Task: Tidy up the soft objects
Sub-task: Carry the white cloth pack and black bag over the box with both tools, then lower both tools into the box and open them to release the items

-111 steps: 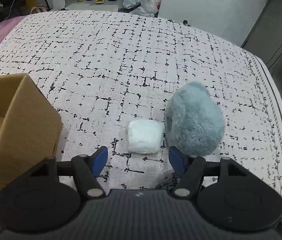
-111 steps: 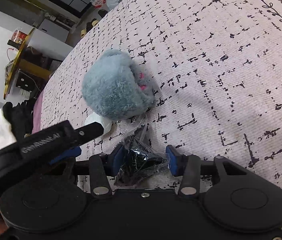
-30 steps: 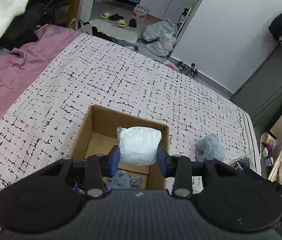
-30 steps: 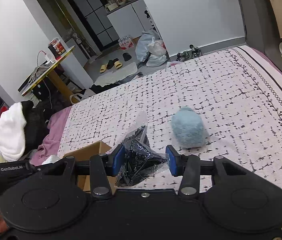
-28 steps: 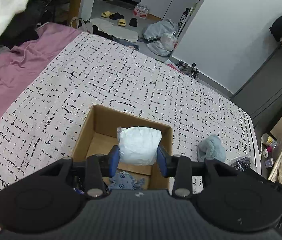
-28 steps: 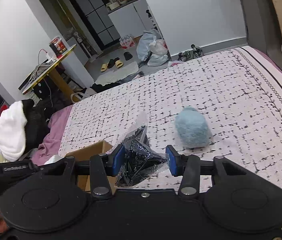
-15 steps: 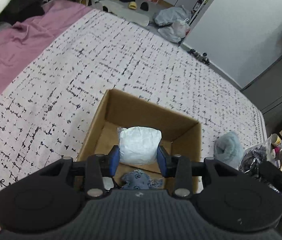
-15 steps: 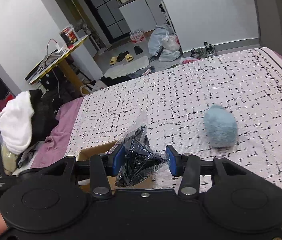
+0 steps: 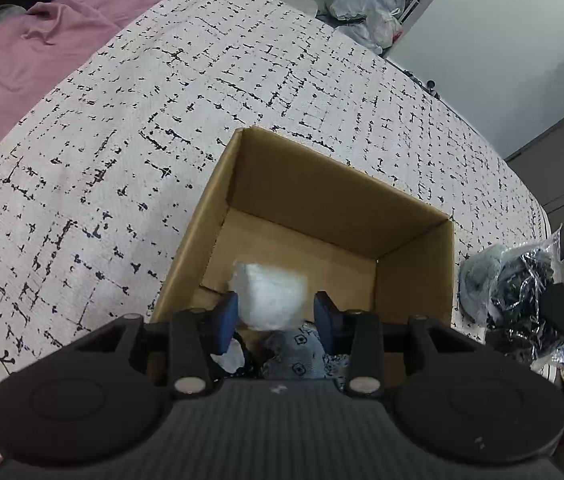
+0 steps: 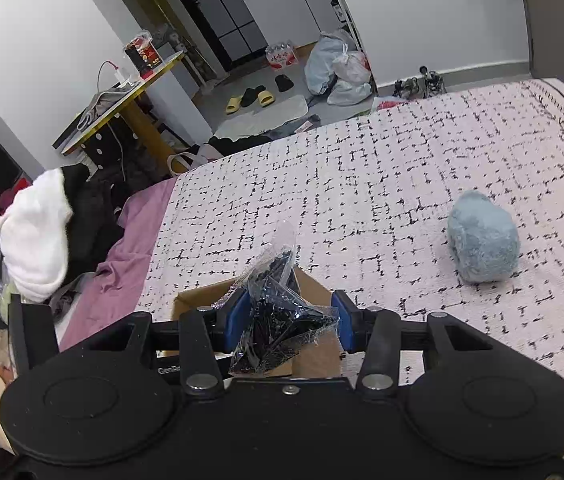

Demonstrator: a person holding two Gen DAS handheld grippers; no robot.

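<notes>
My left gripper (image 9: 275, 318) hangs over an open cardboard box (image 9: 322, 184) on the bed. Its jaws are opening. A white soft bundle (image 9: 269, 294) sits blurred between them, with a small gap at the right pad. Under it in the box lies a blue patterned cloth (image 9: 298, 356). My right gripper (image 10: 288, 322) is shut on a clear plastic bag of black pieces (image 10: 277, 312), held above the box's near corner (image 10: 314, 286). A fluffy blue plush (image 10: 484, 238) lies on the bed to the right.
The bedspread (image 9: 121, 120) is white with black dashes, and a purple sheet (image 9: 21, 52) lies at its left. A pile of white and black clothes (image 10: 41, 236) sits beside the bed. Floor, slippers (image 10: 249, 98) and bags (image 10: 338, 64) lie beyond the far edge.
The left gripper has sunk closer to the box, and its jaws have parted a little around the white bundle. The right gripper has drifted left with the bag, towards the box.
</notes>
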